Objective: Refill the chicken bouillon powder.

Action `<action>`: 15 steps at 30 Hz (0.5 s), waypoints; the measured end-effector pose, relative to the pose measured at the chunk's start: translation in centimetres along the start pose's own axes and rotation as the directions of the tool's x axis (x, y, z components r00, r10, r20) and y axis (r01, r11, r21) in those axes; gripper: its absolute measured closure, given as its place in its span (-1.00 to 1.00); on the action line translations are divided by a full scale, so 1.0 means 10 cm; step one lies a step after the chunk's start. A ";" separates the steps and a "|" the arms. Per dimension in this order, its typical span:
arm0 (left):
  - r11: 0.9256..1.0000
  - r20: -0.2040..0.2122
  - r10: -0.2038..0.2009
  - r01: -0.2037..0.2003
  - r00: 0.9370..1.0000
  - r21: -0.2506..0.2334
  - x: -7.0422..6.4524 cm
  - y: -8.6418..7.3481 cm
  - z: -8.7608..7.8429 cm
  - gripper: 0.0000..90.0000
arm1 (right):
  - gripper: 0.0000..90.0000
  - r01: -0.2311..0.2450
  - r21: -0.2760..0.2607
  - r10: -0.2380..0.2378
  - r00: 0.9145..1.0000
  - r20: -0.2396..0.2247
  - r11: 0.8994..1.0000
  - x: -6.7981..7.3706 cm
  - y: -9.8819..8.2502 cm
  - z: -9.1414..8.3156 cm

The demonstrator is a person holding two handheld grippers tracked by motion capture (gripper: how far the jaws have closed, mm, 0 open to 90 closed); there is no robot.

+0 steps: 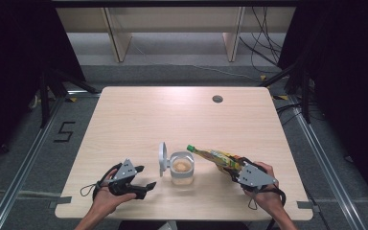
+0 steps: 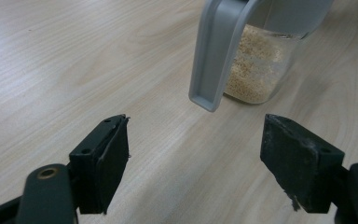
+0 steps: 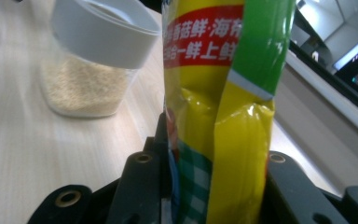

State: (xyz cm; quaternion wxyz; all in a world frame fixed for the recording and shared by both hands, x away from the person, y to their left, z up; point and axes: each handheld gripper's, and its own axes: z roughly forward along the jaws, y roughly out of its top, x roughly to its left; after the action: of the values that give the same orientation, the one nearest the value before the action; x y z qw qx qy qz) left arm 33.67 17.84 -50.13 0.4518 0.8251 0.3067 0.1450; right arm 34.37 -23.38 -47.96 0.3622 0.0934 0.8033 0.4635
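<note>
So we've got the right hand-held gripper (image 1: 237,168) clamped on a yellow seasoning packet (image 1: 215,157), tipped with its open end just past the rim of the jar (image 1: 182,167) ahead of it. Our worry: the soft packet could buckle in the jaws and dump granules onto the bench (image 1: 139,120). The left hand-held gripper (image 1: 146,178) sits released beside the jar's flipped-up lid (image 1: 162,158), so nothing steadies the jar if the packet bumps it.

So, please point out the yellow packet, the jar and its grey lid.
yellow packet (image 3: 200,121), right gripper view, crinkled front
jar (image 1: 182,168), high view, clear wall
grey lid (image 2: 216,56), left gripper view, flat outer side
</note>
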 end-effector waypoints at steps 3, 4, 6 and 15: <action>1.000 -0.006 -0.002 0.002 1.000 0.002 0.00 0.00 0.01 -0.48 | 0.60 -0.045 -0.003 0.045 0.999 -0.013 0.999 -0.06 -0.04 0.08; 1.000 -0.008 0.007 -0.007 1.000 0.000 0.01 0.00 0.00 -0.48 | 0.60 -0.062 0.001 0.062 0.998 -0.011 0.998 -0.08 -0.05 0.10; 1.000 -0.006 0.006 -0.006 1.000 0.004 0.01 0.00 -0.01 -0.48 | 0.60 -0.081 -0.005 0.081 0.997 -0.016 0.997 -0.12 -0.08 0.15; 1.000 -0.009 0.006 -0.006 1.000 -0.002 0.01 0.01 -0.03 -0.48 | 0.60 -0.167 -0.018 0.167 0.986 0.002 0.986 -0.19 -0.18 0.17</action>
State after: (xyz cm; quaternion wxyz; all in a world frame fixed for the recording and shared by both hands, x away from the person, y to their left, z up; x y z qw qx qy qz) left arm 33.61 18.03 -49.93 0.4509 0.8249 0.3059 0.1503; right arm 37.20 -24.16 -48.95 0.3244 0.1580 0.7877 0.4993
